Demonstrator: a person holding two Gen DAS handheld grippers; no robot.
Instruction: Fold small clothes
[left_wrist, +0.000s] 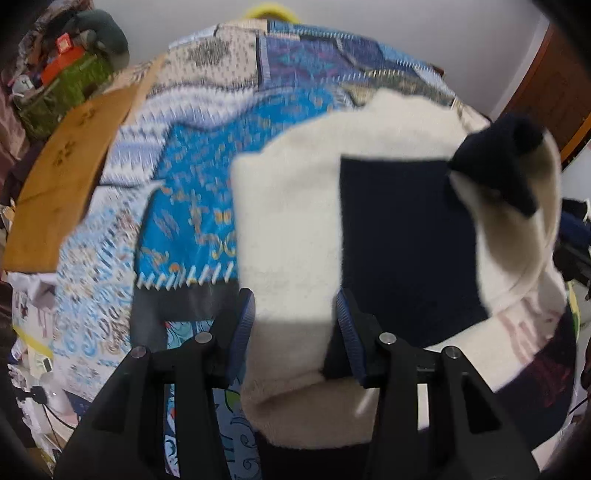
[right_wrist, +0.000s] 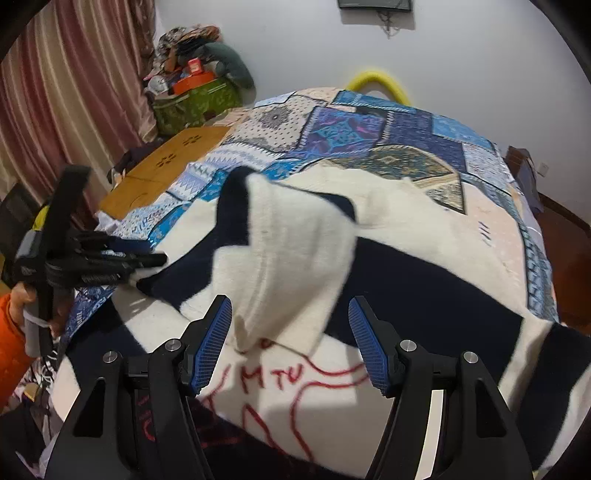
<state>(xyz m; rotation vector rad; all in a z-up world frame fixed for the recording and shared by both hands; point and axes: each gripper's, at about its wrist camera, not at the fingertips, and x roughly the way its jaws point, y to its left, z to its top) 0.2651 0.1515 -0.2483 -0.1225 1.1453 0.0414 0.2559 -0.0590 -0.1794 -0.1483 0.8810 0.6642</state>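
Sweater (right_wrist: 406, 258) on quilt (right_wrist: 369, 122); board (right_wrist: 166, 166) left; basket (right_wrist: 192, 103) behind.

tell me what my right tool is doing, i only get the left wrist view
observer: The right tool is open and grasps nothing.
operator: where is it over the sweater
observer: It is above a white part of the sweater, where red stitched letters read MTV.
operator: is that raised sleeve near it
observer: Yes, the white sleeve stands up just beyond its fingertips, in line with the gap between them.
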